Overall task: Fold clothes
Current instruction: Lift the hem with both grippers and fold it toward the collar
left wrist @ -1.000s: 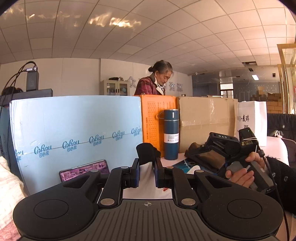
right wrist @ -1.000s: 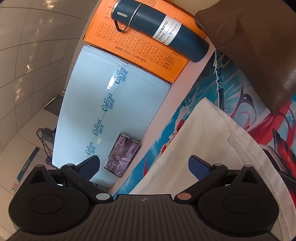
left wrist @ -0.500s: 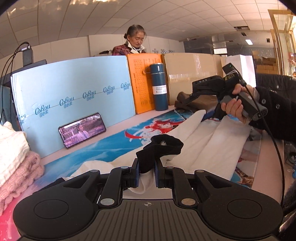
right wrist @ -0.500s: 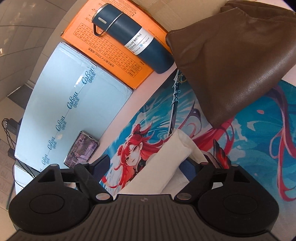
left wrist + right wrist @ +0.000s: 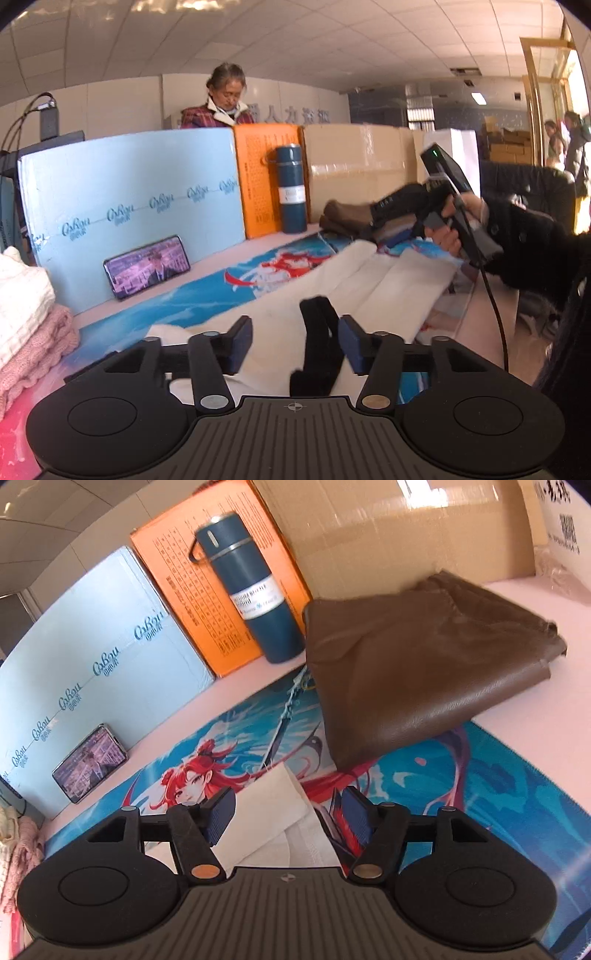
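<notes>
A white garment (image 5: pixel 373 284) lies folded lengthwise on the blue printed mat (image 5: pixel 192 295). A black trim piece (image 5: pixel 319 343) of it curls up between the fingers of my left gripper (image 5: pixel 295 343), which stands open just above the near end of the cloth. In the right wrist view my right gripper (image 5: pixel 288 816) is also open, with the far end of the white garment (image 5: pixel 273 805) lying loose between its fingers. From the left wrist view, the right gripper (image 5: pixel 402 221) is seen held in a hand at the far end.
A folded brown garment (image 5: pixel 413 672) rests at the far right of the mat (image 5: pixel 480 794). A blue flask (image 5: pixel 243 590), an orange box (image 5: pixel 177 590), a cardboard box (image 5: pixel 354 162) and a blue panel (image 5: pixel 129 206) with a phone (image 5: pixel 147 266) line the back. Knitwear (image 5: pixel 26 314) is stacked left. A person (image 5: pixel 221 99) stands behind.
My left gripper came down and opened, letting go of the black trim and white cloth. The right gripper lowered the far end onto the mat and stays open.
</notes>
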